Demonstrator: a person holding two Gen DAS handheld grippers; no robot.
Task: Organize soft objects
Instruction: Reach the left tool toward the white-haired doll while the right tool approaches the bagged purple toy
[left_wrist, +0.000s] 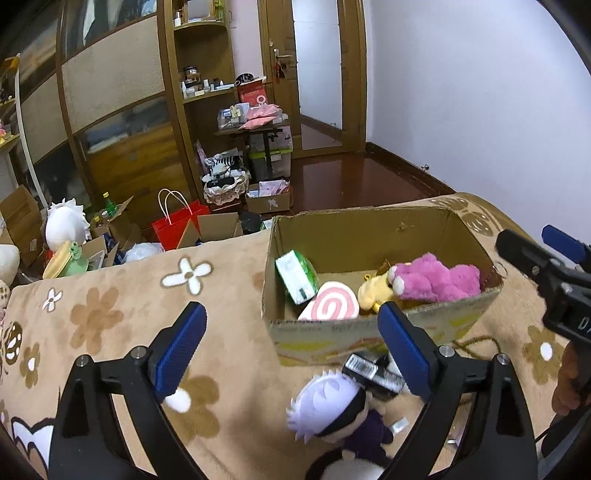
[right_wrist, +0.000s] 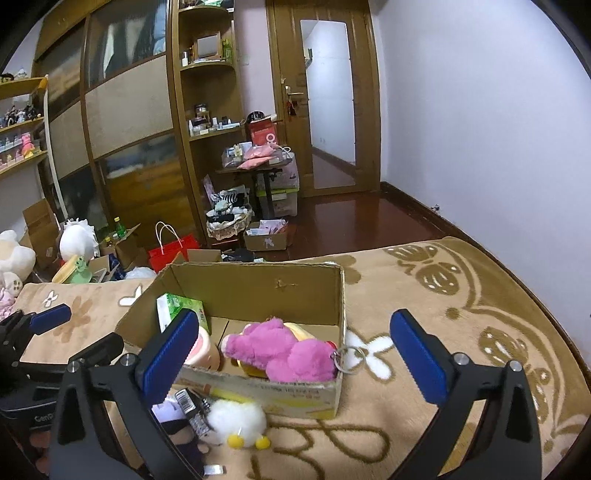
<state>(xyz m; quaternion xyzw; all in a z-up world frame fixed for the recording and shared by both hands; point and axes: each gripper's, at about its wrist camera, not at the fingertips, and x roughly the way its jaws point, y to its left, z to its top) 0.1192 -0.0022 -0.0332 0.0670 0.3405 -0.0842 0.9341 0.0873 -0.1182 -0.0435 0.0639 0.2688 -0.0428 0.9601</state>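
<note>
Left gripper (left_wrist: 291, 343) wide open above white-haired doll (left_wrist: 332, 406), right gripper (right_wrist: 295, 354) wide open, empty, facing cardboard box (right_wrist: 258, 391), pink plush (right_wrist: 280, 350) inside

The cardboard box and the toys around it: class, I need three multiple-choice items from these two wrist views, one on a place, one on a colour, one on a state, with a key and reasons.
1. Where is the pink plush bear?
A. inside the cardboard box
B. on the blanket in front of the box
C. on the wooden floor

2. What colour is the paper bag with white handles on the floor?
A. green
B. red
C. blue

3. How does the left tool stand?
A. shut on the white-haired doll
B. shut on nothing
C. open, holding nothing

Key: 1 A, the bear lies within the box walls, on the yellow plush. 2 B, the bag is plainly red. 3 C, its blue pads are wide apart, with the white-haired doll lying on the blanket between them, ungripped.
</note>
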